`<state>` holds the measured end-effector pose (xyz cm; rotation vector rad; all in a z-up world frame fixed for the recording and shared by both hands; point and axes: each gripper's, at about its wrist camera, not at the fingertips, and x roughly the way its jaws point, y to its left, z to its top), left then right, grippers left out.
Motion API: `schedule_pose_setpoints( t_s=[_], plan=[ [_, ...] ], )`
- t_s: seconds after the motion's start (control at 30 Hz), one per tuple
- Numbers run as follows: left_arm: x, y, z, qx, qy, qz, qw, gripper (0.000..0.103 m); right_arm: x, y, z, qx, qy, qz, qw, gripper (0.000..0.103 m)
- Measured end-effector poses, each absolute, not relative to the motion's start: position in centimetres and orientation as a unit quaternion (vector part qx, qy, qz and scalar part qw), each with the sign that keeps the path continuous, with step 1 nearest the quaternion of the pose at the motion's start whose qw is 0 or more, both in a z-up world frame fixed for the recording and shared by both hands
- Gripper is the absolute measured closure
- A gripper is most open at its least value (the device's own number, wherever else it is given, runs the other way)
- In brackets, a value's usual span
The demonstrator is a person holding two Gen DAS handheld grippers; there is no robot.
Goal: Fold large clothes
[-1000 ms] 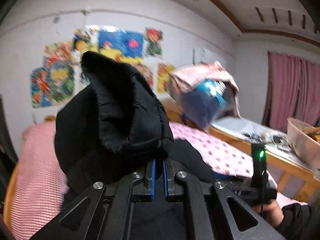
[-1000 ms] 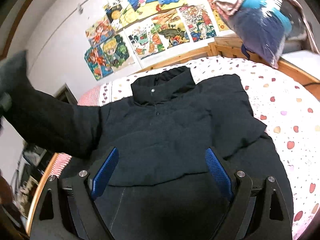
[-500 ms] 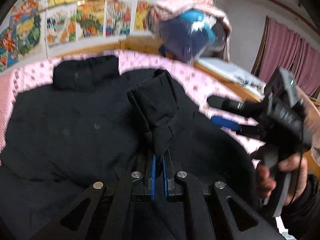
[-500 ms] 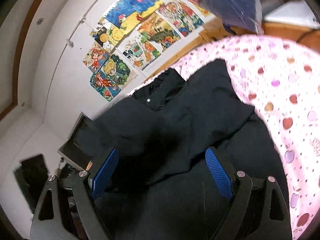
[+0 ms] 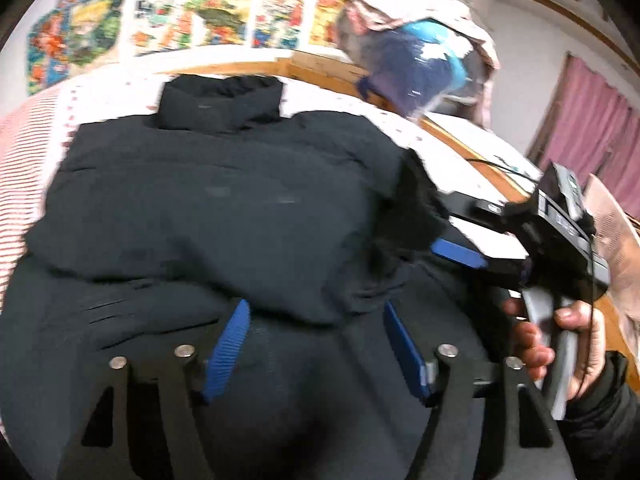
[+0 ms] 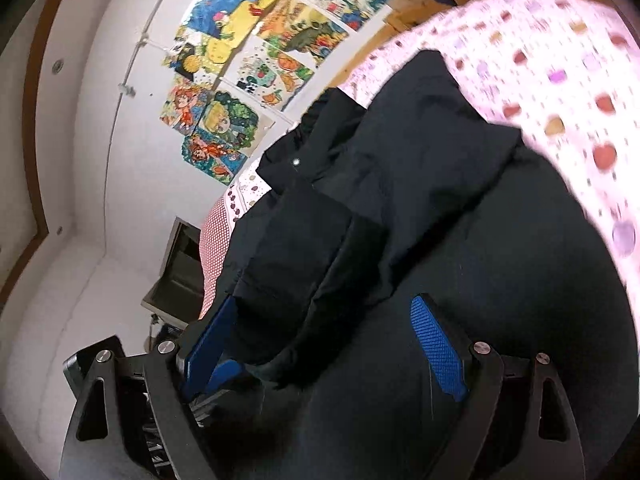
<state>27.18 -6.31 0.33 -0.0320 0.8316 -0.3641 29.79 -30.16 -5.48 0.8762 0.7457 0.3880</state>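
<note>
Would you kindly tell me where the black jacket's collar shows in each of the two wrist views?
Left wrist: the collar sits upper centre-left, above the jacket's body.
Right wrist: the collar lies just above centre, tilted, with a pale snap below it.
Shared landmark: the colourful drawings on the wall behind.

Both wrist cameras hang close above the black padded jacket (image 5: pixel 224 208) on the pink dotted bedsheet (image 6: pixel 560 80). The left looks toward 12 o'clock at its collar; the right, rolled, faces 11 o'clock. Both share jacket and wall drawings (image 6: pixel 248 60).
</note>
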Motion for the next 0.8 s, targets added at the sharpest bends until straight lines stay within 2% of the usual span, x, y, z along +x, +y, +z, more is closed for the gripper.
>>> schedule_pose_setpoints(
  t_s=[0.33, 0.53, 0.57, 0.6, 0.67, 0.7, 0.73, 0.8],
  plan=[
    [26.8, 2.0, 1.1, -0.065, 0.406, -0.074, 0.908, 0.025, 26.3, -31.0, -7.1, 0.470, 0.329, 0.182, 0.799, 0.018],
    [28.2, 3.1, 1.4, -0.074, 0.401, -0.066, 0.911, 0.025, 28.1, -28.7, -6.9, 0.401, 0.389, 0.130, 0.819, 0.018],
    [28.5, 3.1, 1.5, -0.073, 0.400, -0.065, 0.911, 0.025, 28.7, -28.3, -6.7, 0.390, 0.394, 0.123, 0.823, 0.026],
    [28.9, 3.1, 1.8, -0.071, 0.398, -0.064, 0.912, 0.025, 29.0, -27.9, -6.5, 0.381, 0.400, 0.116, 0.825, 0.045],
    [29.6, 3.1, 2.3, -0.068, 0.395, -0.063, 0.914, 0.025, 30.0, -27.1, -5.8, 0.355, 0.417, 0.093, 0.831, 0.066],
    [29.8, 3.0, 2.5, -0.066, 0.392, -0.062, 0.915, 0.025, 30.3, -26.8, -5.2, 0.335, 0.420, 0.079, 0.840, 0.082],
    [29.9, 3.0, 2.7, -0.064, 0.390, -0.061, 0.916, 0.025, 30.5, -26.6, -4.6, 0.314, 0.420, 0.073, 0.848, 0.090],
    [30.6, 2.8, 3.1, -0.058, 0.386, -0.062, 0.919, 0.025, 31.0, -26.4, -2.9, 0.278, 0.406, 0.069, 0.868, 0.096]
  ],
)
